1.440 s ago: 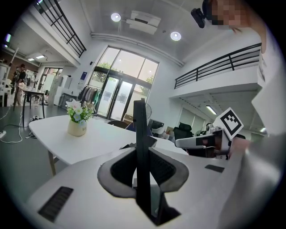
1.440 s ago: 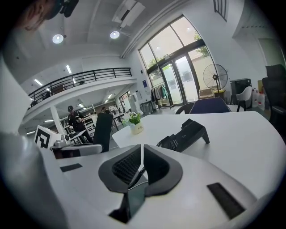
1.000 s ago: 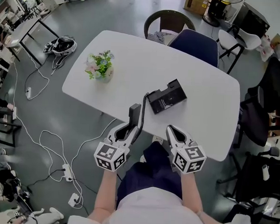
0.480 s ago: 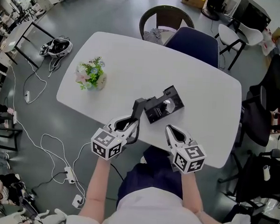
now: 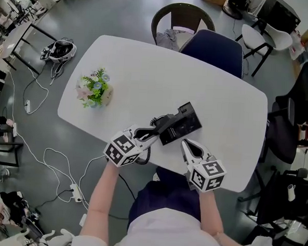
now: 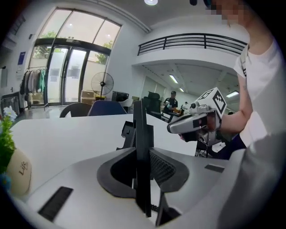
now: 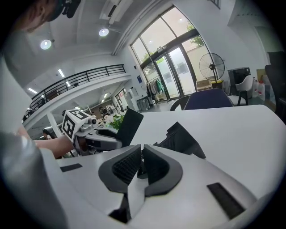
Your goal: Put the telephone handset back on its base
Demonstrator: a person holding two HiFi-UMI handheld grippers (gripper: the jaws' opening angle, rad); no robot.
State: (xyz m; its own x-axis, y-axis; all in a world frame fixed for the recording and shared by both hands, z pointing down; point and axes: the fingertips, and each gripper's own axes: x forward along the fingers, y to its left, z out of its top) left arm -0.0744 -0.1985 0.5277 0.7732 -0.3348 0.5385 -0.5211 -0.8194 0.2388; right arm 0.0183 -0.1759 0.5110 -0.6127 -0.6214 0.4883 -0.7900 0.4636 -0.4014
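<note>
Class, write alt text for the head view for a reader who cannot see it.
From above: the left gripper holds a black telephone handset at the edge of its base on a white table. The right gripper is shut and empty beside it.

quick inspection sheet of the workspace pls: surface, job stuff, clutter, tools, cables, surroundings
surface: white table, mostly bare
job's things: handset held at the near left end of the base, not yet seated
clutter: potted flowers near the table's left end
grippers: left tool shut on the handset; right tool shut, empty, beside the base
cables: loose cables and a power strip on the floor, left
surroundings: chairs behind the table
</note>
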